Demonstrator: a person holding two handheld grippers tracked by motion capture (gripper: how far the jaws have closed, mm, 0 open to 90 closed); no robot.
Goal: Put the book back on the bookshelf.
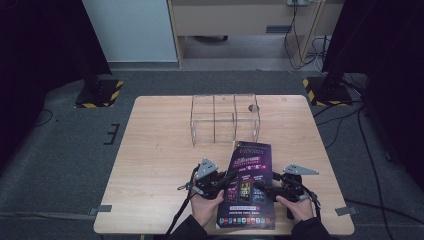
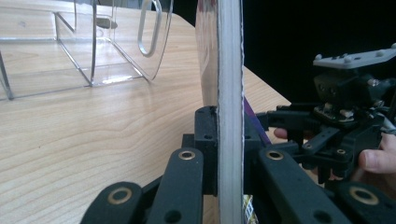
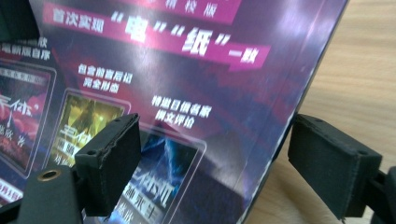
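light wooden table [image 1: 150, 150] on grey carpet; clear acrylic divided box [image 1: 225, 117] at rear. glossy purple printed book [image 1: 247, 185] near front edge: left gripper [image 1: 227, 178] clamps it; right gripper [image 1: 265, 189] straddles its edge, jaws wide.

The book [image 3: 187, 93] carried white Chinese print on its purple cover: a magenta banner read "电" "纸" in quotation marks, followed by 一款. Smaller captions above the cover's picture panels were too blurred to read with certainty, and no numerals were legible.
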